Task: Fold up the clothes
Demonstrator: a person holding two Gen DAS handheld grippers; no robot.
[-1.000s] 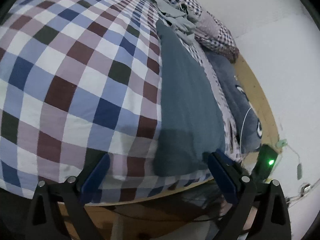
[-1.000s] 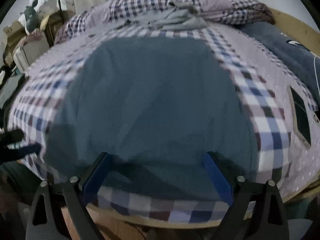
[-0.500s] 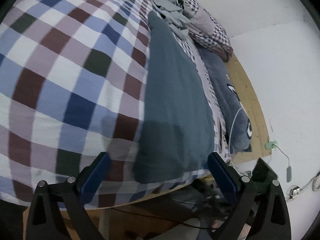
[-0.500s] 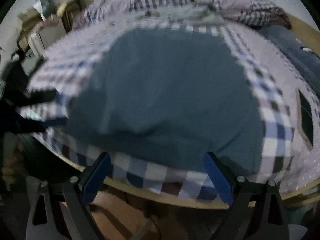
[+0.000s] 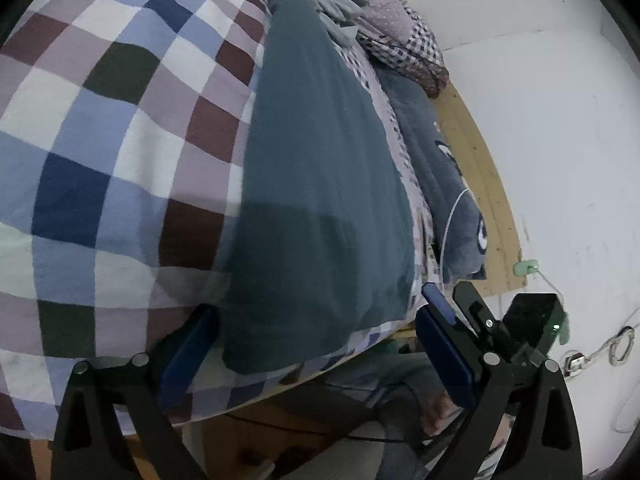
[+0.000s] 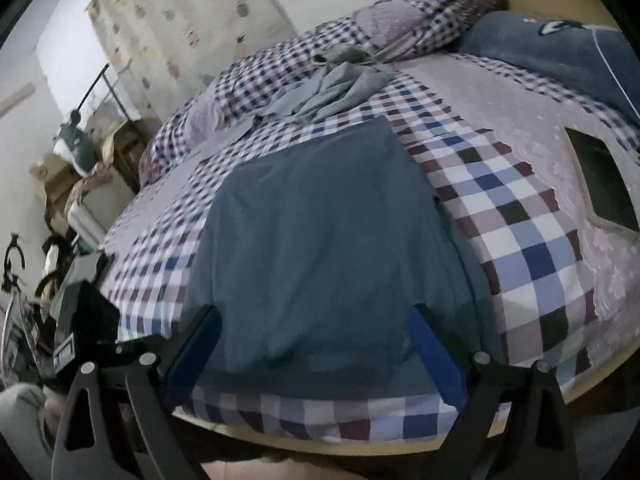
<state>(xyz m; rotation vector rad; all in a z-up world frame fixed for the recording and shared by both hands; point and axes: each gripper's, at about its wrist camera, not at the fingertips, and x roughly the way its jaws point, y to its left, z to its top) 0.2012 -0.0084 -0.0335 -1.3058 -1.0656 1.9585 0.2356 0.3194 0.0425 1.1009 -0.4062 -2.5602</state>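
A dark teal garment [image 5: 320, 184] lies flat along the checked bedsheet [image 5: 104, 128], its near end at the bed's front edge. My left gripper [image 5: 316, 332] stands open, its blue pads on either side of that near end, holding nothing. In the right wrist view the same teal garment [image 6: 320, 232] spreads across the middle of the bed. My right gripper [image 6: 316, 344] is open too, astride the garment's near hem. The right gripper's body [image 5: 532, 320] shows at the right in the left wrist view.
A crumpled grey garment [image 6: 332, 84] lies at the far end by the checked pillows [image 6: 404, 28]. A grey-blue plush blanket [image 6: 552, 48] and a dark tablet [image 6: 604, 184] are on the right side. Cluttered furniture [image 6: 76, 176] stands left of the bed. A wooden bed frame [image 5: 476, 160] runs along the white wall.
Both grippers have shifted along the bed's front edge and tilted; the left now frames the teal garment's near end. The right view pulled back and steadied. The garment has not moved.
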